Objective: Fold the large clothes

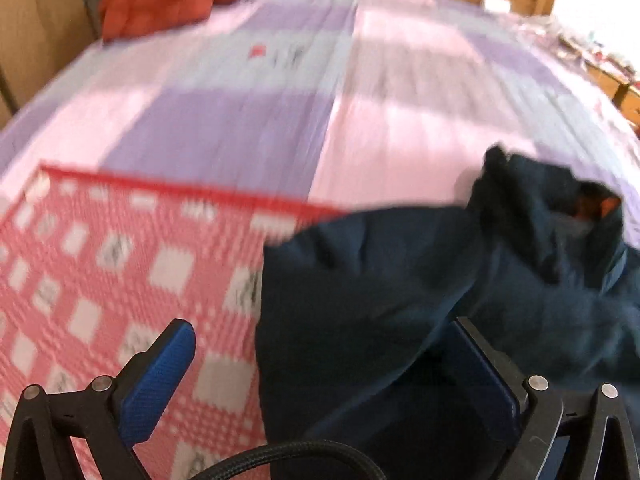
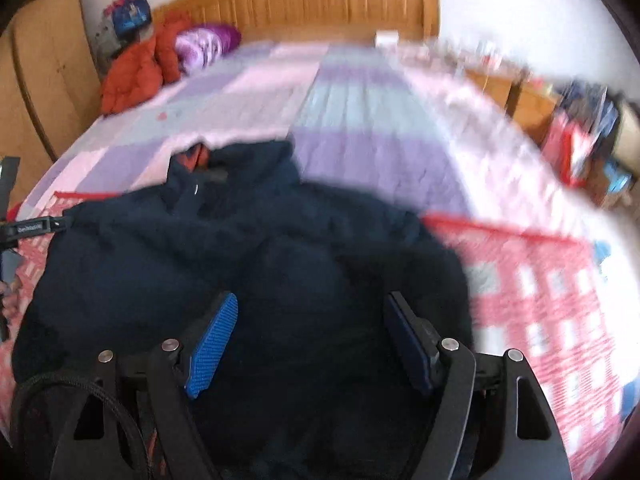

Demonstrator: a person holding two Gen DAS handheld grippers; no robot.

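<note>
A dark navy padded jacket (image 2: 240, 248) lies on a red-and-white checked cloth (image 2: 540, 300) spread on the bed, its collar with an orange lining (image 2: 196, 158) pointing toward the headboard. In the left wrist view the jacket (image 1: 400, 280) fills the lower right, over the checked cloth (image 1: 120, 264). My left gripper (image 1: 320, 352) is open, its jaws wide apart at the jacket's left edge, the right finger over the fabric. My right gripper (image 2: 312, 316) is open above the jacket's near part, empty. The left gripper's body shows at the right wrist view's left edge (image 2: 32, 230).
The bed has a pink and purple patchwork cover (image 2: 360, 112) and a wooden headboard (image 2: 312, 4). A red jacket (image 2: 136, 68) and a purple bundle (image 2: 204, 44) lie at the far left corner. A wardrobe (image 2: 44, 76) stands left, cluttered cabinets (image 2: 560, 120) right.
</note>
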